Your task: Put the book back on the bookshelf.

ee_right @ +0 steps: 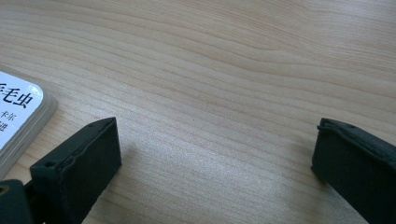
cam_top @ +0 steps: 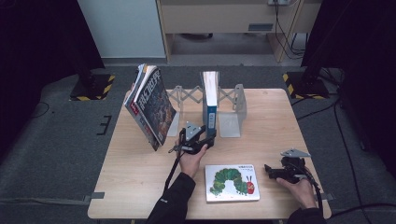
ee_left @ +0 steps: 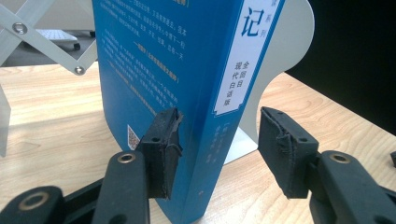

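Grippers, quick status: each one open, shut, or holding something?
Left gripper: open, jaws astride the upright blue book; one pad touches its cover, the other is clear of it.
Right gripper: open, nothing between its jaws, over bare table.

right gripper (ee_right: 217,161) agape, table (ee_right: 224,70), book corner (ee_right: 18,112)

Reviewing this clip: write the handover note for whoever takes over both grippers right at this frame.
Left gripper: jaws open around the foot of the upright blue book, one pad against its cover, the other clear of the spine; not clamped.
Right gripper: open, holding nothing, low over bare table just right of the caterpillar picture book.
Books: the blue one stands in the expanding metal book rack; a few others lean tilted at the rack's left end; the picture book lies flat near the front edge.
Done: blue book racked, it seems.
Left: probably racking the picture book and straightening the leaning ones.
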A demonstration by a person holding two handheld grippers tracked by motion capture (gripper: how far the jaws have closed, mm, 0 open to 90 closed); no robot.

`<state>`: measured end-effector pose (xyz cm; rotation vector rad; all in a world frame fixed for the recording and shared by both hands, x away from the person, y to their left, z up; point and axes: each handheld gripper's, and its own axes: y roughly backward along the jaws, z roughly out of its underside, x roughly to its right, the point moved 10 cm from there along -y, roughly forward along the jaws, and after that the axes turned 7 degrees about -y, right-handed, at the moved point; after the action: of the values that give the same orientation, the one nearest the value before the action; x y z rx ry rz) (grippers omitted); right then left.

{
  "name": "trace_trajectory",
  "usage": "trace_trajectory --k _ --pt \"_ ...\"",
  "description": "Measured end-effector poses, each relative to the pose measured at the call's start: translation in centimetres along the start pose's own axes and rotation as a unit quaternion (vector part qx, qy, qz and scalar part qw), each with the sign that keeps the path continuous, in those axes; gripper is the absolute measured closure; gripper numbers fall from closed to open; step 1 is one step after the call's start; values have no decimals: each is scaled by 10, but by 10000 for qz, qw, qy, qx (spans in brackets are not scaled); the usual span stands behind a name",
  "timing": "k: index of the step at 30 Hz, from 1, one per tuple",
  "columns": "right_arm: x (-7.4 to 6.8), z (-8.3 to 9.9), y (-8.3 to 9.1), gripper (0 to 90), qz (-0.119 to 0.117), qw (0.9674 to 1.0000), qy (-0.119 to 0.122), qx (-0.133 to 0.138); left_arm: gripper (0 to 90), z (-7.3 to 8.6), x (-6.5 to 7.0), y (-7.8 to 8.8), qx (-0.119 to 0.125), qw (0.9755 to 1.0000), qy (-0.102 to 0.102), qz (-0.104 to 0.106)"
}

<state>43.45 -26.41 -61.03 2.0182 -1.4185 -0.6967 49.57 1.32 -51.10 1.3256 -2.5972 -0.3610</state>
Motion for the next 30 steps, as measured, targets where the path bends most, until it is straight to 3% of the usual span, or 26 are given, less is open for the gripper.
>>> trace_trajectory --k 13,21,30 --pt "0 1 1 13 41 10000 -41 -21 438 -5 2 8 -170 9996 -161 163" --pt "-2 0 8 161 123 9996 -76 -260 413 -10 -1 21 -331 9989 -295 171" --pt "-6 -7 17 233 113 9997 -132 -157 388 -10 -2 36 -568 9967 -521 249"
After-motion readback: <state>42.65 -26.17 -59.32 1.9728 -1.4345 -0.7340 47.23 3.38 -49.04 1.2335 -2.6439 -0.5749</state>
